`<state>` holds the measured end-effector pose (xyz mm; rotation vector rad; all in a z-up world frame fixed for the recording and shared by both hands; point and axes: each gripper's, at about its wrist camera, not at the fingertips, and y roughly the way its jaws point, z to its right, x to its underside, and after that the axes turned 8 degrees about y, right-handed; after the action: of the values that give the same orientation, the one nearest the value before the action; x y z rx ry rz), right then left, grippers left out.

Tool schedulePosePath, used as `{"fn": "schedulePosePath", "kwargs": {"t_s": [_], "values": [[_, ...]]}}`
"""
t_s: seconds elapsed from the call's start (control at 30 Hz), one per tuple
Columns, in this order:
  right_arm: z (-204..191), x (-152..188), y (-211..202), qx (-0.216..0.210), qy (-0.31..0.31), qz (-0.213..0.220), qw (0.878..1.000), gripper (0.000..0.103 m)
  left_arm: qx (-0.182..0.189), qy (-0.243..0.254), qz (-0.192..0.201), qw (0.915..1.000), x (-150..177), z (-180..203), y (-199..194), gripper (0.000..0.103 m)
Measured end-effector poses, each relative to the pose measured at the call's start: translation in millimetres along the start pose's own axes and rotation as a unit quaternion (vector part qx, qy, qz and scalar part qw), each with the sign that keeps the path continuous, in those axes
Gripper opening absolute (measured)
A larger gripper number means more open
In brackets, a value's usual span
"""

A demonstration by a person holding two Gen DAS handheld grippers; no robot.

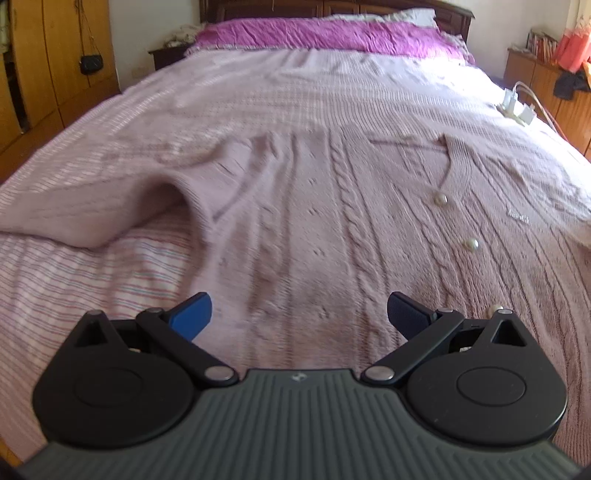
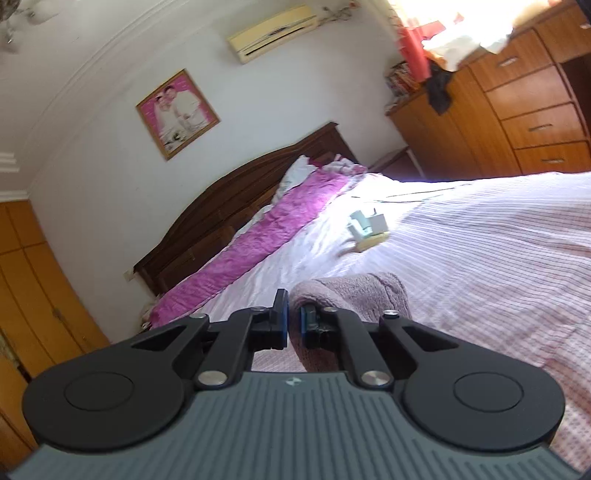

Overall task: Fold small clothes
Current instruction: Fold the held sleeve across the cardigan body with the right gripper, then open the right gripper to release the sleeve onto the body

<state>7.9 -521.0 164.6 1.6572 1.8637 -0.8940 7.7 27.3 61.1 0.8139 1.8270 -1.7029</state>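
Pink cable-knit cardigan [image 1: 332,206] lies flat on the bed [image 1: 110,266], pearl buttons [image 1: 440,200] up. Left hand-held gripper [image 1: 299,314] hovers above it, fingers spread wide. Right hand-held gripper [image 2: 293,319] pinches a raised fold of the cardigan [image 2: 351,295].

Your left wrist camera sits low and level over the foot end of the bed [image 1: 110,122], close above the cardigan [image 1: 314,229], facing straight toward the headboard edge. Your right wrist camera is rolled sideways and pitched up, near the bed's surface, looking diagonally at the headboard [image 2: 229,206] corner. Both views share the magenta pillow [image 1: 314,35] and the white chargers [image 1: 517,105].
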Motion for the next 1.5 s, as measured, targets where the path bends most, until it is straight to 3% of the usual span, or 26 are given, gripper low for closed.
{"fn": "schedulePosePath", "kwargs": {"t_s": [0.23,0.53,0.9,1.03,1.2,1.27,1.3,1.43,1.5], "values": [[-86.9,19.6,25.9,-0.042,-0.032,-0.023,0.998,0.007,-0.041,0.016,0.028,0.9986,0.0,-16.2,-23.2,0.103],[-200.1,74.1,59.8,-0.073,-0.093,-0.059,0.991,0.007,-0.049,0.011,0.038,0.9980,8.0,-36.2,-39.0,0.103],[-267.4,222.3,109.1,-0.096,-0.109,-0.164,0.976,0.007,-0.093,0.007,0.052,0.9943,17.7,-69.5,-57.9,0.103],[-278.2,281.5,124.7,-0.096,-0.129,-0.226,0.961,0.007,-0.116,0.015,0.062,0.9912,13.2,-80.0,-67.2,0.103],[-280.3,342.6,139.0,-0.086,-0.150,-0.302,0.938,0.009,-0.116,0.015,0.071,0.9906,9.3,-85.9,-68.6,0.103],[-275.2,358.8,144.1,-0.080,-0.153,-0.336,0.926,0.017,-0.112,0.015,0.071,0.9910,8.4,-84.8,-66.0,0.103],[-270.3,365.2,143.8,-0.078,-0.155,-0.347,0.922,0.026,-0.109,0.015,0.071,0.9914,8.1,-83.9,-64.6,0.103],[-264.3,366.6,133.7,-0.106,-0.141,-0.353,0.919,0.059,-0.096,0.017,0.070,0.9928,5.0,-76.6,-54.6,0.103],[-260.5,357.0,123.1,-0.112,-0.140,-0.358,0.916,0.063,-0.090,0.020,0.072,0.9931,2.0,-72.0,-51.2,0.103]]}}
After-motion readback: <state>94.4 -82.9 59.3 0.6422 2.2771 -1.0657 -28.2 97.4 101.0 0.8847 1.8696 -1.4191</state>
